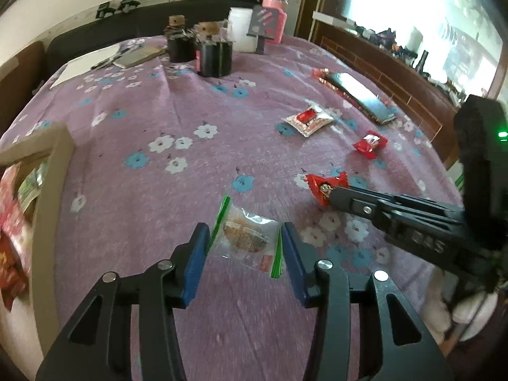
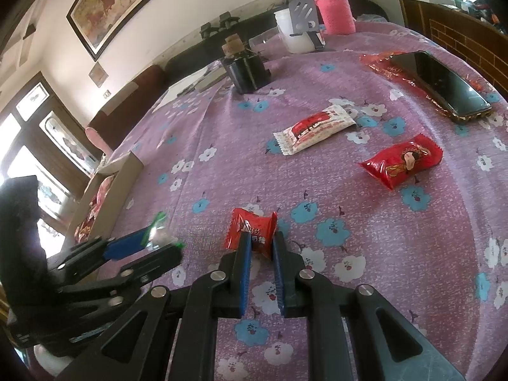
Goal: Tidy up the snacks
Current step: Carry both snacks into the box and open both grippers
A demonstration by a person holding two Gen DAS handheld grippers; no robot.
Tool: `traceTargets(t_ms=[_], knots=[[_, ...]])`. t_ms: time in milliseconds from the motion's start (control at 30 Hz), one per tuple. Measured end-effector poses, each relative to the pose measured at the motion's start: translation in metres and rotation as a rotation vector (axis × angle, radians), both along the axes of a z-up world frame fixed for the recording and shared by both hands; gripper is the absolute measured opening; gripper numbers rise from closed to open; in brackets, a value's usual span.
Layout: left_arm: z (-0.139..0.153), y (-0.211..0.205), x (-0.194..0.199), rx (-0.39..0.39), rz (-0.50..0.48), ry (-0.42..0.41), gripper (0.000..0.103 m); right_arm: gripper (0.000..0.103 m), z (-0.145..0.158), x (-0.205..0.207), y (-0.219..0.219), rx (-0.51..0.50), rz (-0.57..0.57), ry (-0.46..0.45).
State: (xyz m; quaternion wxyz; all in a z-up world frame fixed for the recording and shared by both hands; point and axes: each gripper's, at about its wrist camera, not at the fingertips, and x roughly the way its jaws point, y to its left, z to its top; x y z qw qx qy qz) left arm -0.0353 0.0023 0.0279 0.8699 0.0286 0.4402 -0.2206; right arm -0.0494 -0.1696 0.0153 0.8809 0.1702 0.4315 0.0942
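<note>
My left gripper (image 1: 244, 238) is open, its blue pads on either side of a clear biscuit packet with green edges (image 1: 246, 238) on the purple flowered tablecloth. My right gripper (image 2: 262, 243) is closed on the near end of a small red candy (image 2: 252, 231); it also shows in the left wrist view (image 1: 325, 187). A white and red snack packet (image 2: 312, 128) and a red snack packet (image 2: 401, 163) lie further right. A cardboard box (image 1: 52, 171) with several snacks stands at the left.
A phone (image 2: 439, 84) lies on a red wrapper at the far right. Dark bottles (image 1: 211, 50), a white container (image 1: 239, 28) and a pink flask (image 1: 274, 16) stand at the back. Papers (image 1: 95, 60) lie at the back left.
</note>
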Motion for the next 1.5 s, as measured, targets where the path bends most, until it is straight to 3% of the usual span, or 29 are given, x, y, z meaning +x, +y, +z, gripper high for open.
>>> traceTargets(t_ms=[267, 500, 633, 733, 1000, 1200, 1500], knots=[[0.029, 0.056, -0.036, -0.167, 0.088, -0.008, 0.044, 0.015, 0.002, -0.001, -0.001, -0.014, -0.017, -0.01], [0.032, 0.128, -0.053, -0.225, 0.258, -0.007, 0.045, 0.014, 0.003, -0.003, 0.007, -0.075, -0.016, -0.025], [0.027, 0.173, -0.061, -0.24, 0.361, 0.001, 0.045, 0.014, 0.012, -0.009, 0.026, -0.171, 0.021, -0.079], [0.023, 0.205, -0.065, -0.25, 0.437, 0.001, 0.045, 0.014, 0.023, -0.014, 0.037, -0.181, 0.034, -0.104], [0.009, 0.256, -0.065, -0.256, 0.554, 0.015, 0.045, 0.013, 0.055, -0.017, 0.114, -0.148, 0.216, -0.138], [0.011, 0.273, -0.056, -0.208, 0.573, -0.001, 0.045, 0.013, 0.058, -0.011, 0.189, -0.123, 0.384, -0.125], [0.001, 0.286, -0.026, -0.121, 0.587, 0.043, 0.046, 0.013, 0.043, -0.004, 0.286, -0.15, 0.576, -0.079]])
